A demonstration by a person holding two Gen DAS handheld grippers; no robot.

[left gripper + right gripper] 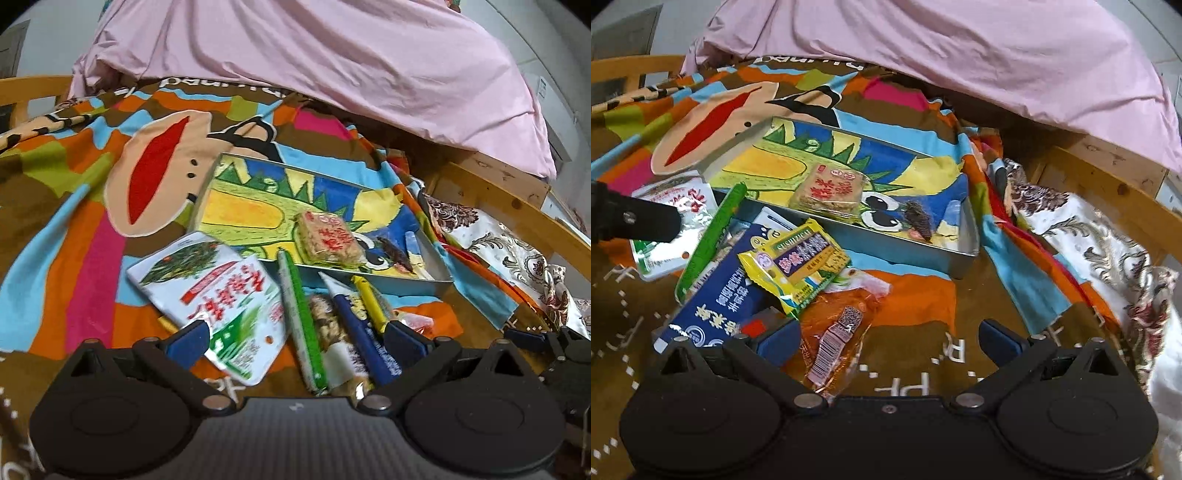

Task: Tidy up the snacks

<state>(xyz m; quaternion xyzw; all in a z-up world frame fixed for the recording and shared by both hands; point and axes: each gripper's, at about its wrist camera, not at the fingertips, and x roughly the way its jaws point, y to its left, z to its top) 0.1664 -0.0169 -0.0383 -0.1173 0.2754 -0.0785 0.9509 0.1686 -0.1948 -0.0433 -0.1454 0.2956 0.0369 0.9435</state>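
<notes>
Snacks heaped in a loose pile just in front of the shallow metal tray w/ the cartoon dinosaur print (849, 243). Left gripper (299, 339) jaws wide apart, holding nothing, straddling the white-and-green foil pouch w/ red lettering (218, 295), the long green-edged packet (301, 321) and the dark blue packet (365, 343) all at once. Risk no. 1: closing here could pinch two or three packs together, or the slick foil squirts out. Right gripper (890, 339) also spread wide and empty, low over the orange clear-wrapped snack w/ barcode (834, 339); its left pad sits on the blue packet's corner, so a squeeze might snag that too. Yellow-green packet (798, 266) overlaps both and could get dragged along. In the tray already: a square rice-crisp cake w/ red characters (831, 190) and a small dark snack (919, 221). Both tools close together, so a bump looks possible. Soft, rumpled multicoloured cartoon bedspread (74, 229) under everything, so the tray may tip if nudged.
</notes>
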